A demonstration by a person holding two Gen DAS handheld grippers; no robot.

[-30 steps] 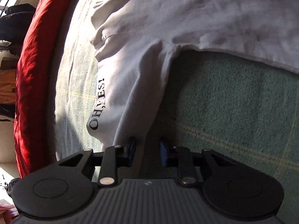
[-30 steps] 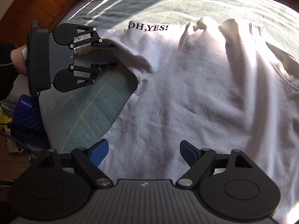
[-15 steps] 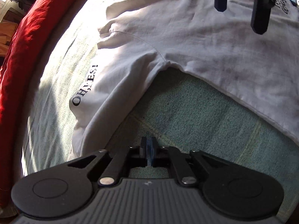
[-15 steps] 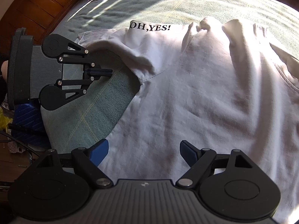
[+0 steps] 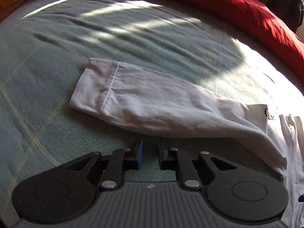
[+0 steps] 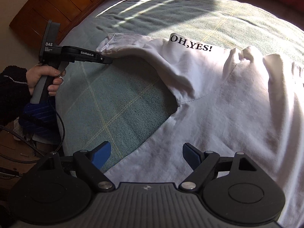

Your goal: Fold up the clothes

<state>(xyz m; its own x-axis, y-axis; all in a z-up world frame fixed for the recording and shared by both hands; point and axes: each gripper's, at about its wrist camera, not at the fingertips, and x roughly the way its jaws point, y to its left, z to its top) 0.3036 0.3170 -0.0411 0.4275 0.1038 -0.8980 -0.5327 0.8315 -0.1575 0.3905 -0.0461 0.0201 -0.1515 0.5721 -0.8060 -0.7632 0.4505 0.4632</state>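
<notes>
I see the white long-sleeved shirt point(image 6: 218, 98) spread on the green blanket point(image 6: 121, 114), its sleeve point(image 5: 144, 102) stretched to the left, my left gripper point(image 5: 150, 152) just near it, jaws just reopening slightly, nothing between, my right gripper point(image 6: 146, 153) wide apart over the hem.

On the white shirt point(image 6: 218, 98) you can read "OH,YES!" in black capitals, printed on a folded-over part near its top edge. Your left gripper point(image 6: 109, 60) carries "GenRobot.AI" along its side, and "DAS" on its rear block, with smaller lines beneath that look like "Data Acquisition System".
</notes>
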